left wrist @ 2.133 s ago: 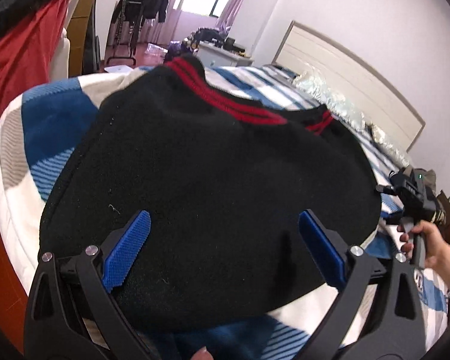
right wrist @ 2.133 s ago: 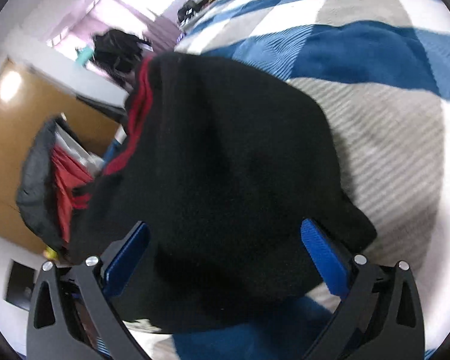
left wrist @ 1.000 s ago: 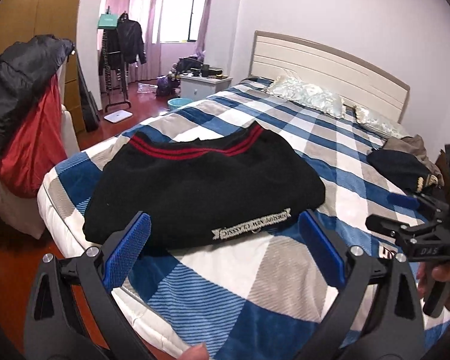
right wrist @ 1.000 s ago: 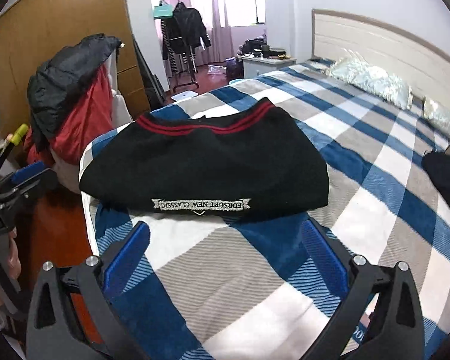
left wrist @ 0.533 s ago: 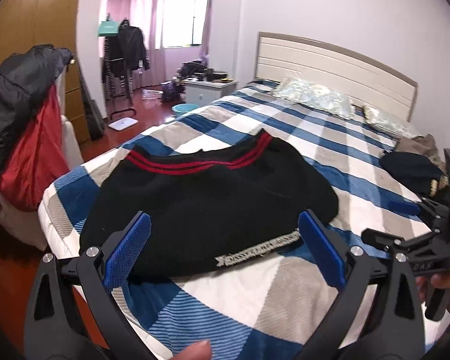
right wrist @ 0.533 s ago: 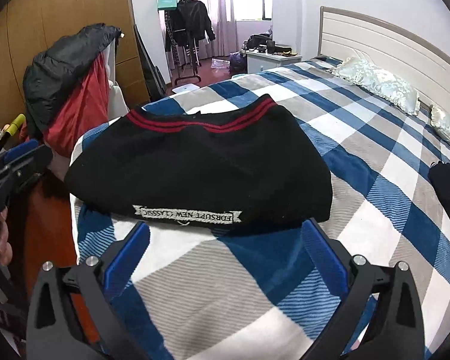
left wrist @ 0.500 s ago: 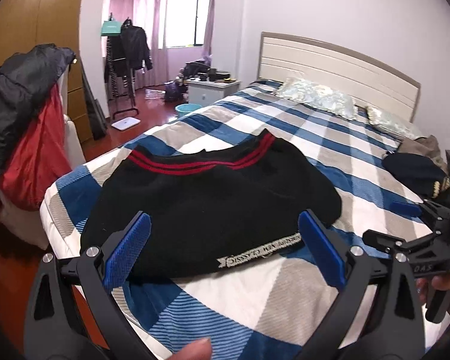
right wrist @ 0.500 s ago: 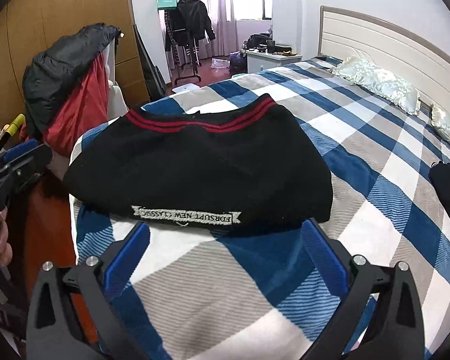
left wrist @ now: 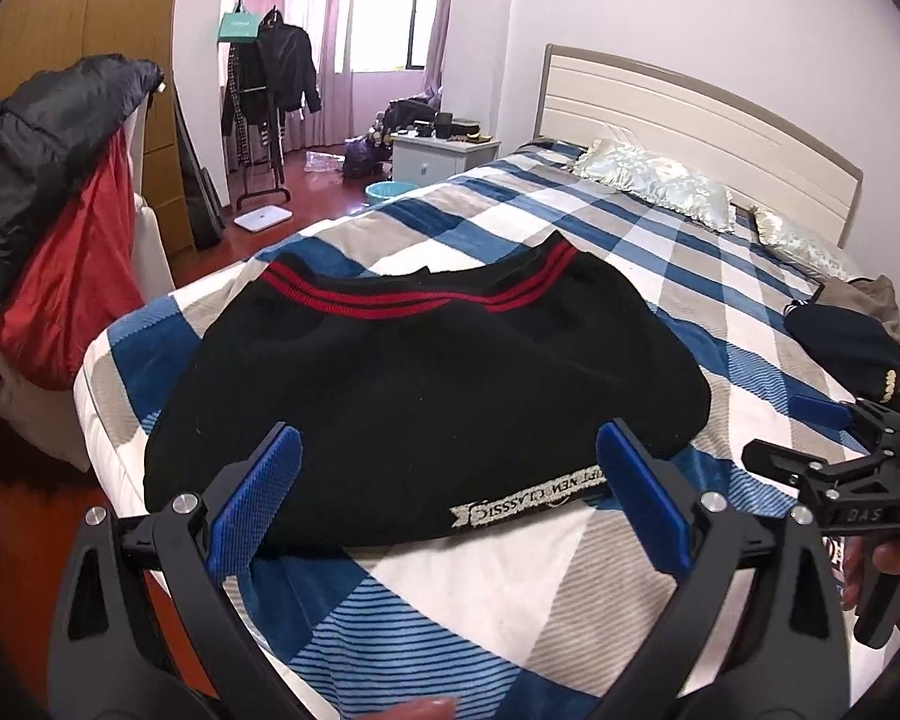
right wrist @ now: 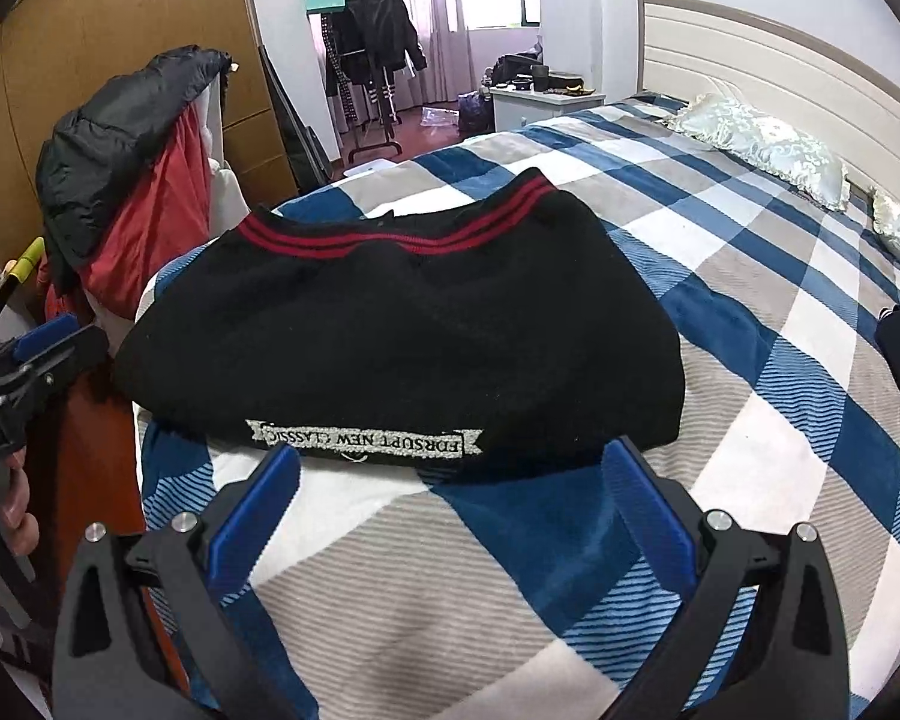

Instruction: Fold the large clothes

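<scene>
A folded black sweater [left wrist: 426,384] with red stripes along its far hem and a white lettered banner [right wrist: 363,443] on its near edge lay on the blue, white and grey plaid blanket [left wrist: 510,588] near the foot of the bed. The left gripper [left wrist: 447,501] hung just short of the sweater's near edge, fingers spread, holding nothing. The right gripper [right wrist: 447,510] was likewise spread and empty, over the blanket. At 3 o'clock in the left view lay a dark garment [left wrist: 846,348]; at 9 o'clock, a red and black coat heap [left wrist: 48,228].
</scene>
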Demonstrator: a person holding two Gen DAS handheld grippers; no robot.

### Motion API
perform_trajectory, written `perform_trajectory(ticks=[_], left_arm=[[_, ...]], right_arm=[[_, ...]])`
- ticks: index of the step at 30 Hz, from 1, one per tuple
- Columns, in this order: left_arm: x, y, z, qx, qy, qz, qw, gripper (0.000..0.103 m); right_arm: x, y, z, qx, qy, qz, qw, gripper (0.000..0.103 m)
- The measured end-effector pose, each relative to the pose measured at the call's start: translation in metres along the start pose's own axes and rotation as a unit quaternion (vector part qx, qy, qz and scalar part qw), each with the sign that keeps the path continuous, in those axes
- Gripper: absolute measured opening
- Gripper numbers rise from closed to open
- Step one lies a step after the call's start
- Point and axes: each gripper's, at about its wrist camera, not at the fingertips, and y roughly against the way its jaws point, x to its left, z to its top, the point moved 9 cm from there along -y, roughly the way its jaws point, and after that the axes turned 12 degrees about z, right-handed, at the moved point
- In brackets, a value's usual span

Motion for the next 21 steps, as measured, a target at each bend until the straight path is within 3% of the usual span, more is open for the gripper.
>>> perform_trajectory(ticks=[11, 21], left_arm=[[-0.008, -0.002, -0.009, 0.003, -0.027, -0.008, 0.9996, 0.097], [-0.006, -0.001, -0.012, 0.007, -0.021, -0.003, 0.9998, 0.097]], right_arm=[[0.002, -0.002, 0.005, -0.004, 0.004, 0.006, 1.000, 0.099], [0.012, 0.004, 0.009, -0.008, 0.024, 0.013, 1.000, 0.099]])
